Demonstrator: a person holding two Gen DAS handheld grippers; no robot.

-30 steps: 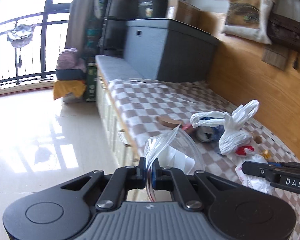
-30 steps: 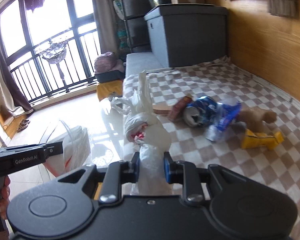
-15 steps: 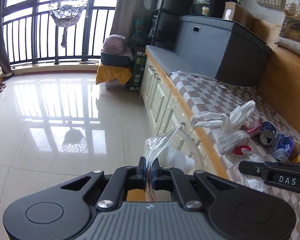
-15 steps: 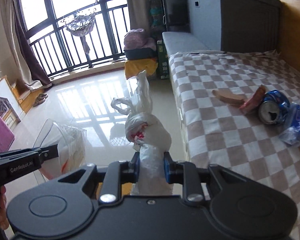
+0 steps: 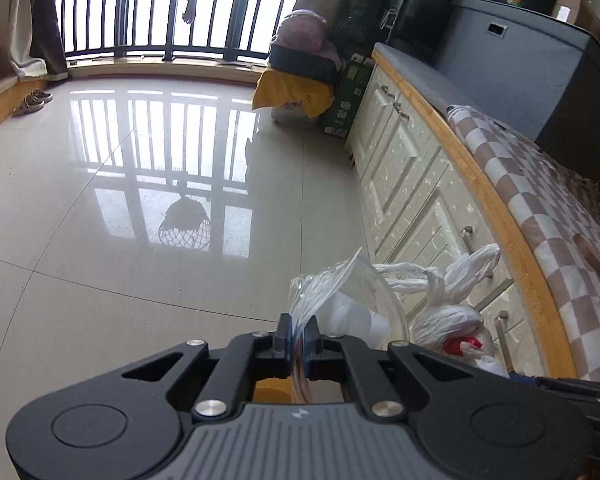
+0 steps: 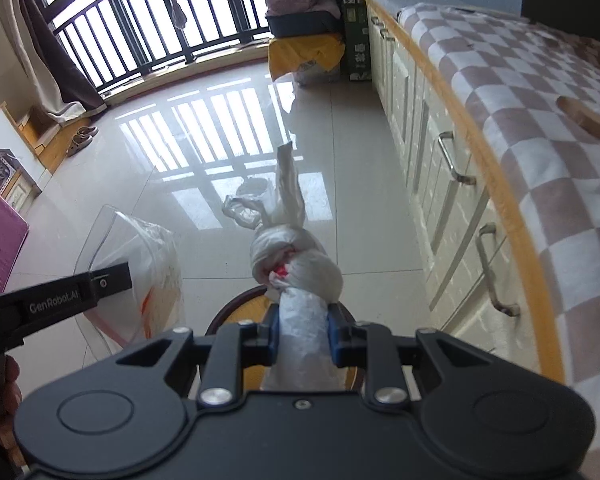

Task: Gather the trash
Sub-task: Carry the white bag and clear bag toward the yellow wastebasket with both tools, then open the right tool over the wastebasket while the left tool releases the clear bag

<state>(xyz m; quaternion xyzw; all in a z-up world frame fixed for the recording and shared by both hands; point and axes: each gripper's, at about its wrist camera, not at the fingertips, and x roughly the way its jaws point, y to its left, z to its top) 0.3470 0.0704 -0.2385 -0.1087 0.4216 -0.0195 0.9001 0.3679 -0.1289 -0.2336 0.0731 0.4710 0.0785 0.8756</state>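
**Both grippers loaded over the floor**

My left gripper has its jaws pressed nearly together, pinching the thin rim of a clear plastic bag. The film fans up out of the pads toward 1 o'clock, and the bag's open mouth curves away to the right of the fingers. From the right wrist view I see that same clear bag hanging at 9 o'clock, with the left gripper gripping its edge and red markings showing through its lower part.

My right gripper stands partly open, its blue pads clamped on the neck of a knotted white trash bag. The knot sits just beyond the fingertips at 12 o'clock, its loose handles stick up past it, and something red shows at the knot. In the left wrist view that white trash bag lies at 3 o'clock, just beside the clear bag's mouth; whether they touch I cannot tell.

Below both bags is a glossy tiled floor. A cream cabinet front with metal handles runs along the right at 2 o'clock, topped by a checkered cloth. Directly under the right gripper I can make out part of a round wooden stool.
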